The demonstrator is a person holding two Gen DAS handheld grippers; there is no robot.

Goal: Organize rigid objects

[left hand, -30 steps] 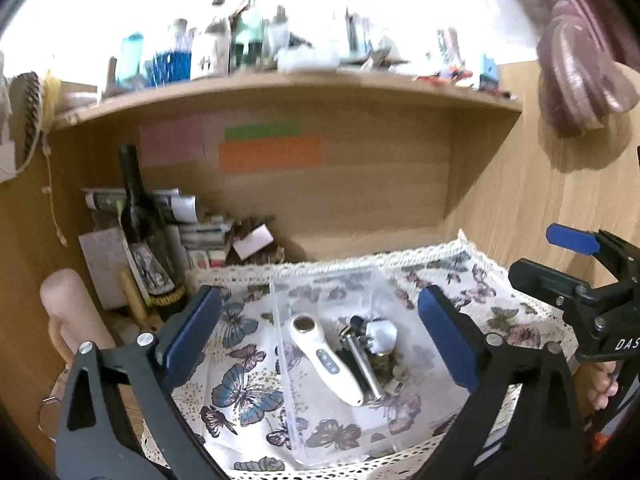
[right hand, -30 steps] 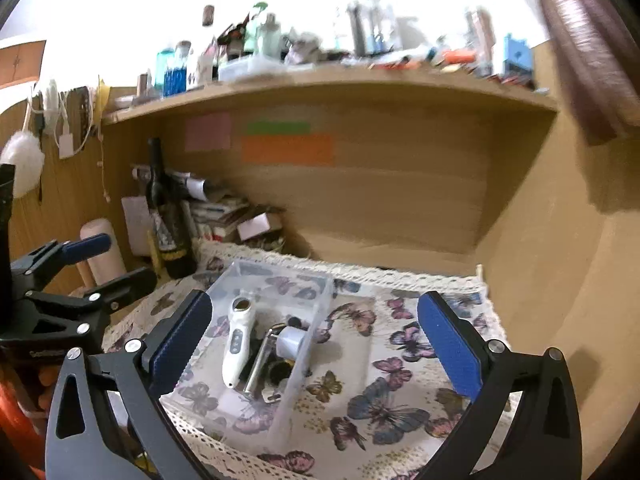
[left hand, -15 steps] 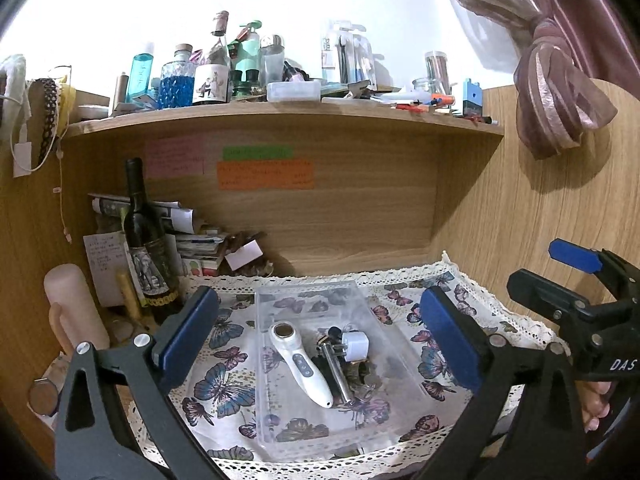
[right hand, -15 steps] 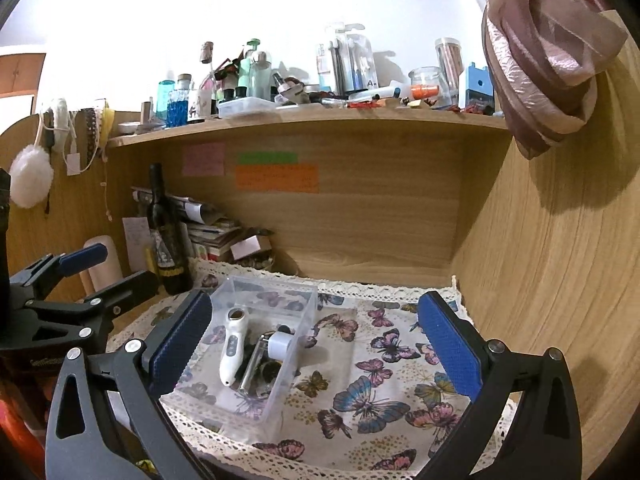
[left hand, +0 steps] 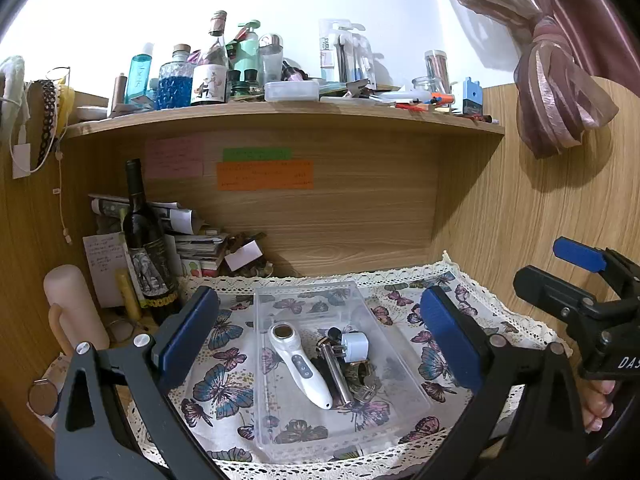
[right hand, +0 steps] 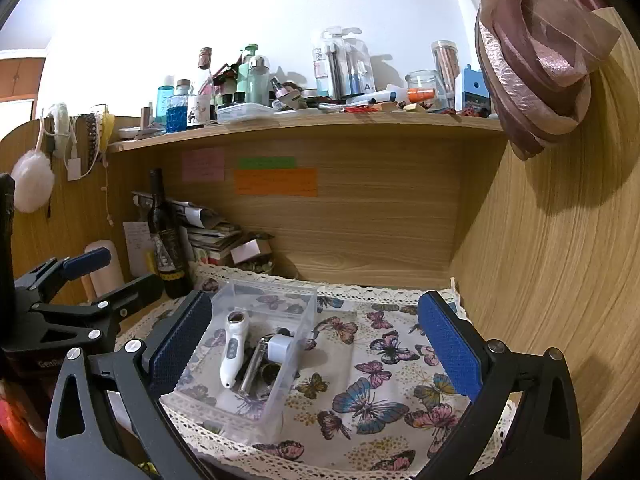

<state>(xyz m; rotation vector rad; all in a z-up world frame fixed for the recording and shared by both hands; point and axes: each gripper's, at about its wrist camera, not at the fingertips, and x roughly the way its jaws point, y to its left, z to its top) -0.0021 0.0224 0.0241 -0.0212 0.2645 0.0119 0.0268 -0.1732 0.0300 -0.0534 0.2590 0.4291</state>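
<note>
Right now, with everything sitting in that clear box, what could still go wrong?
The clear box sits near the front lace edge of the butterfly cloth; a nudge or a snag on the cloth might tip it off. The white handheld device, metal tube and white plug lie loosely piled, so they could shift. The wine bottle stands close by and could be knocked.

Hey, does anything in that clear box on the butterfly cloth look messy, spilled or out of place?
Nothing is spilled or visibly broken. The clear box sits flat on the butterfly cloth. Inside, the white handheld device, a metal tool and a white plug adapter lie jumbled together rather than lined up. Both grippers are open and empty.
</note>
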